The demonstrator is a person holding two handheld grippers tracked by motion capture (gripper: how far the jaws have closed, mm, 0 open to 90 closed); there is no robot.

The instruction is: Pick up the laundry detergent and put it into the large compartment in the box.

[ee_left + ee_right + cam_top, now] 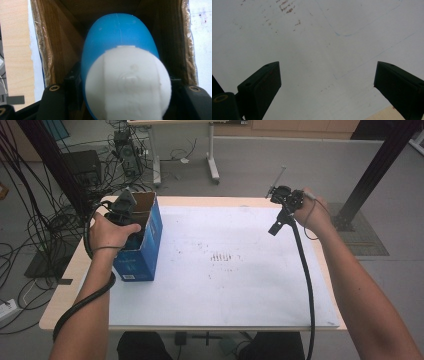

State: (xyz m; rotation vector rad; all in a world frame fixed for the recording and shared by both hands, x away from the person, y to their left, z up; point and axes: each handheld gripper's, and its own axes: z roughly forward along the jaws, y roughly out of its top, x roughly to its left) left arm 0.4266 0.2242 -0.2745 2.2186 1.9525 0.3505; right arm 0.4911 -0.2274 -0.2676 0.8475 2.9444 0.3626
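Left claw gripped a blue-and-white bottle inside the open box at the desk's 9 o'clock. Right claw hung open and empty at 2 o'clock. Judged step: placing or extracting; next move requires a straight vertical path.

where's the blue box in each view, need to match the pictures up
High view: the blue box stands at the table's left edge, open top up, with the left tool reaching into it.
Left gripper view: its brown inner walls frame the picture, around a blue and white bottle held between the jaws.
Right gripper view: not in it.
Shared landmark: the white table sheet, also at and.
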